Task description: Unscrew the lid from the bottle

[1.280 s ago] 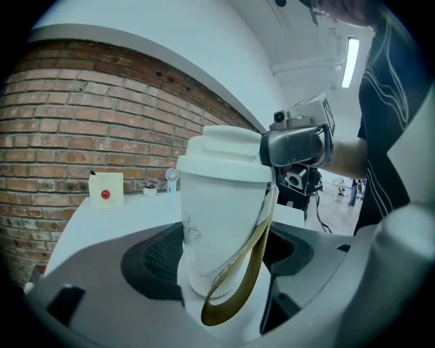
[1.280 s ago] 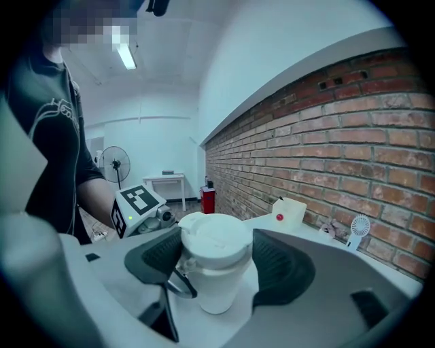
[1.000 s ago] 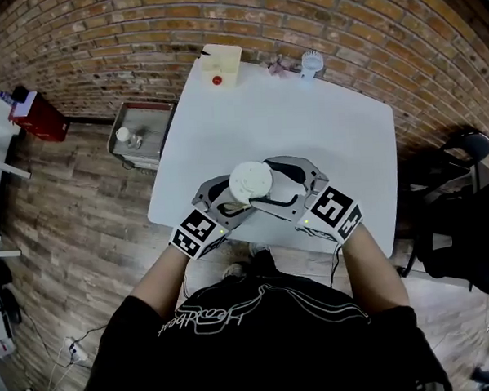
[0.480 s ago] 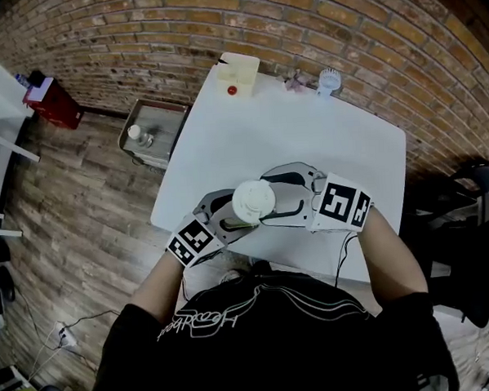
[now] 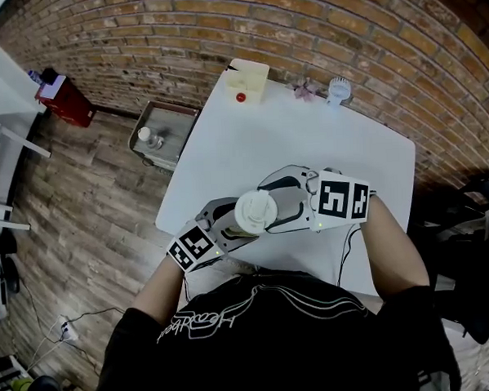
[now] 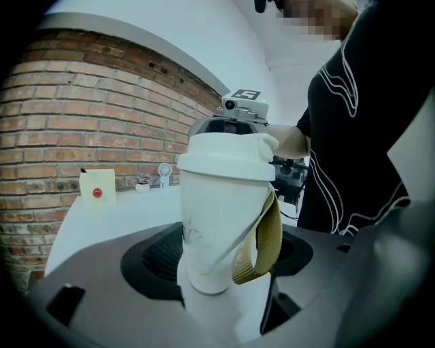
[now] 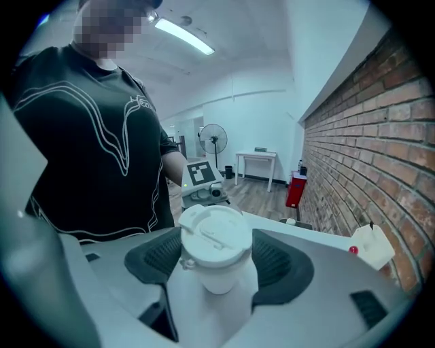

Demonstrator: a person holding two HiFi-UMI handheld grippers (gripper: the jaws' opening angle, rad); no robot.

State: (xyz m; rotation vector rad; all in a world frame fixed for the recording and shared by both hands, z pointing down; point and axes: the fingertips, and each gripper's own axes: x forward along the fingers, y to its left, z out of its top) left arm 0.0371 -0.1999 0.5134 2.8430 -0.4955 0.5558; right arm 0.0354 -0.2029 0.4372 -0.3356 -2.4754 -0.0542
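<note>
A brick wall [image 5: 342, 30] and a plank floor [image 5: 82, 207] are framing a white surface [image 5: 307, 138] that is filling the middle of the head view, while a person [image 5: 260, 345] in a black shirt is standing at its near edge, at the bottom of the frame. The left gripper [image 6: 224, 262] is reaching in from the lower left and clamping the lower body of a white bottle [image 6: 217, 217] between its dark pads, holding it upright above the near edge of the surface, just below the frame's centre. The right gripper [image 7: 217, 262] is reaching in from the right, its jaws pressing on either side of the white lid [image 7: 215, 234], which is sitting on top of the bottle. A metal crate [image 5: 161, 131] is sitting on the floor beside the surface's left edge. A tan strap [image 6: 268, 245] is hanging in a loop down the bottle's side. At the far edge, in the upper frame, a cream box [image 5: 248, 77] with a red button and a small white fan [image 5: 339, 89] are standing well apart from the grippers.
</note>
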